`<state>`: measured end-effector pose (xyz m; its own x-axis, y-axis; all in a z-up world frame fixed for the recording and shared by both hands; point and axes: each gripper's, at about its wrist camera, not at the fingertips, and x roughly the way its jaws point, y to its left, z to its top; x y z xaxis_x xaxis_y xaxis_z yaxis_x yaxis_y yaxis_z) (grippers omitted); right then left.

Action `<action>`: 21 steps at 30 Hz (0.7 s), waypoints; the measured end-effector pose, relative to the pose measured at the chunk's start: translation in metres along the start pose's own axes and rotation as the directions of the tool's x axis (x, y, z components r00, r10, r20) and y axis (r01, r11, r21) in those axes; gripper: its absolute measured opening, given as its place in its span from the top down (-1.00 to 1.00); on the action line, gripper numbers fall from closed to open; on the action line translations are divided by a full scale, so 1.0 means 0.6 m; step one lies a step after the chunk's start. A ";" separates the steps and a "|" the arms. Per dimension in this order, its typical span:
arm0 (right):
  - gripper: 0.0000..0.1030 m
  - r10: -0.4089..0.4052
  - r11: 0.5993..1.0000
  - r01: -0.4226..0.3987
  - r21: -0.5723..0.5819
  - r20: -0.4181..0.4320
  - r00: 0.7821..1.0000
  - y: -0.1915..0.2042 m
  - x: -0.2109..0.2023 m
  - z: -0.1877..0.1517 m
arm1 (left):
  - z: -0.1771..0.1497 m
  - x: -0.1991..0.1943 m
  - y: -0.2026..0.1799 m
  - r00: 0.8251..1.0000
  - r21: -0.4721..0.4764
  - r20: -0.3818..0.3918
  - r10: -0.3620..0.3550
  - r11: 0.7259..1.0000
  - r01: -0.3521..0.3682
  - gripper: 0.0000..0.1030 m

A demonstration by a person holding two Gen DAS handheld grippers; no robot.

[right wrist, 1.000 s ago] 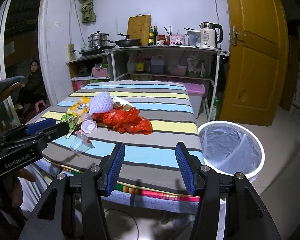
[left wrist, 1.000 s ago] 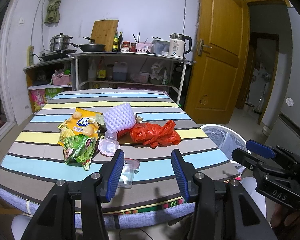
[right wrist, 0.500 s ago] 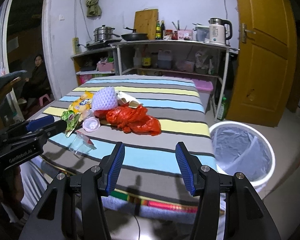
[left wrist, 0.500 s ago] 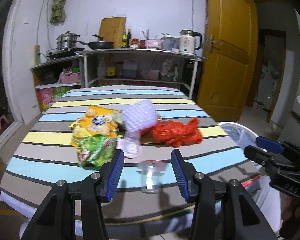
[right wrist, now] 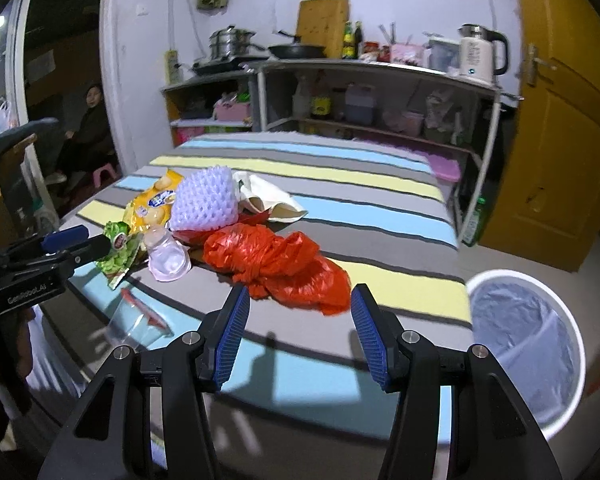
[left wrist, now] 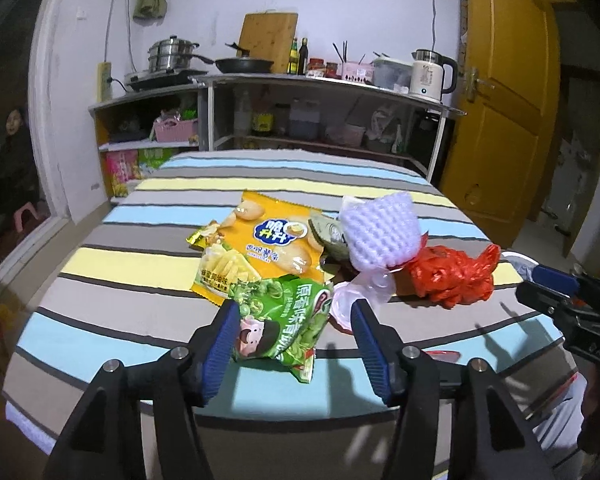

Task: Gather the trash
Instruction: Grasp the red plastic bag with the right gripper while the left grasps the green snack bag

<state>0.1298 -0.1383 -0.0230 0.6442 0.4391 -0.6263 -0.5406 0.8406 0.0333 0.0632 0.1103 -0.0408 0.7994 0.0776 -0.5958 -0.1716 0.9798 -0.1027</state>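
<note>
- Left gripper [left wrist: 292, 336]: jaws stand wide and have just been opening further. The near end of the green snack bag [left wrist: 284, 316] lies between the pads in this view; the pads do not press on it.
- Right gripper [right wrist: 298, 334]: jaws stand wide and empty. The red plastic bag [right wrist: 280, 268] lies just ahead of the tips, nothing between them.
- Location of the trash: all items lie in one cluster on the striped table [left wrist: 140, 272]. Ahead of the left tips, past the green bag, lies the yellow chip bag [left wrist: 260, 248]; ahead and to the right lie the purple foam net [left wrist: 380, 236] and a clear plastic cup [right wrist: 166, 258] on its side.
- The white bin [right wrist: 528, 344], lined with a clear bag, stands on the floor off the table, right of the right gripper.
- Handling, snack bags: judged light, thin and slick. Film crumples and slides under the pads. Take hold at a crimped end seam or a raised fold, not at the flat face.
- Handling, red plastic bag: judged soft and bunched. Close on the thickest knot of folds; loose tails may drag neighbouring items.
- Handling, foam net: judged very light and springy; it compresses and may rebound out of a shallow grip.
- Hard to make out: a second clear cup [right wrist: 140, 320] near the table edge, left of the right gripper, is blurred. The objects beneath the foam net are partly covered and not identifiable. The bin's contents cannot be judged.
</note>
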 end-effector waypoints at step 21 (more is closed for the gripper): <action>0.05 0.165 0.983 -0.176 -0.057 -0.162 0.973 -0.039 0.118 0.039 | -0.001 0.061 0.018 0.998 -0.008 -0.064 -0.009 1.000 0.008 0.13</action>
<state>0.2008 -0.1193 -0.0500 0.4499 0.5142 -0.7302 -0.6756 0.7307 0.0983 0.0903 0.1235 -0.0644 0.7625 0.0569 -0.6445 -0.1697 0.9788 -0.1144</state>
